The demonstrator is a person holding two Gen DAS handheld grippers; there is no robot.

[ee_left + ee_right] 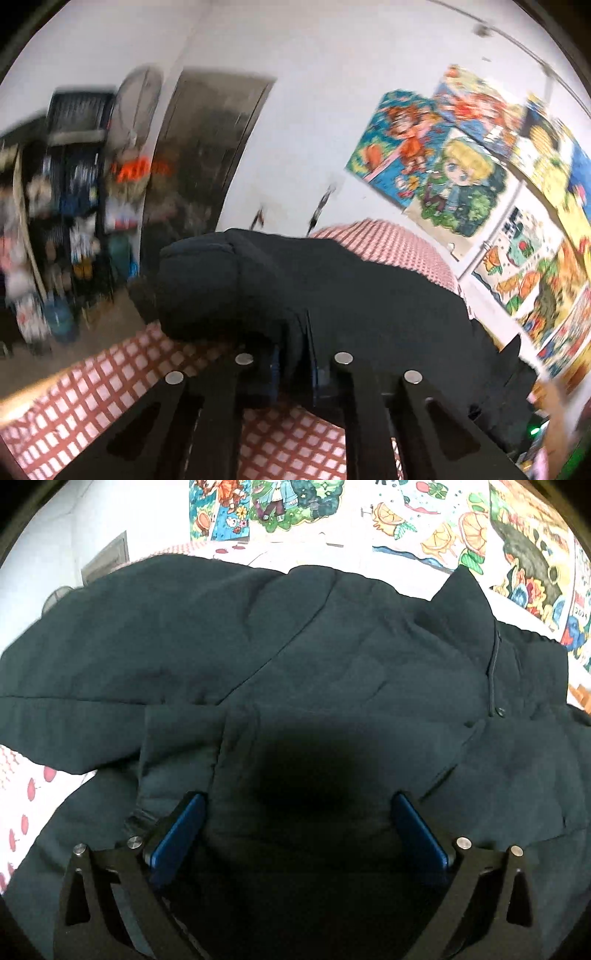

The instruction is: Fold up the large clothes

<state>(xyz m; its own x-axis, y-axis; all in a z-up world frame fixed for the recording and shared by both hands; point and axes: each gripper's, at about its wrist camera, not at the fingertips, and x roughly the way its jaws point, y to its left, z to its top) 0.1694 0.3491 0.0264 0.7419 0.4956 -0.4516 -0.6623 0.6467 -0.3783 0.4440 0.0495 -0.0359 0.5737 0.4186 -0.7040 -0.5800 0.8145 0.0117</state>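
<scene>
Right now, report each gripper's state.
Left gripper: shut on the dark jacket.
Right gripper: open above the jacket, holding nothing.

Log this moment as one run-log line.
left gripper: shut on dark jacket | right gripper: open above jacket | surface: checked cloth

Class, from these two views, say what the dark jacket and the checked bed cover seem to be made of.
Dark jacket: likely a smooth matte woven synthetic, lightly padded; soft creases, stitched seams, no shine. Red-and-white checked bed cover: seemingly thin printed cloth; it lies flat, though blur hides the weave.
</scene>
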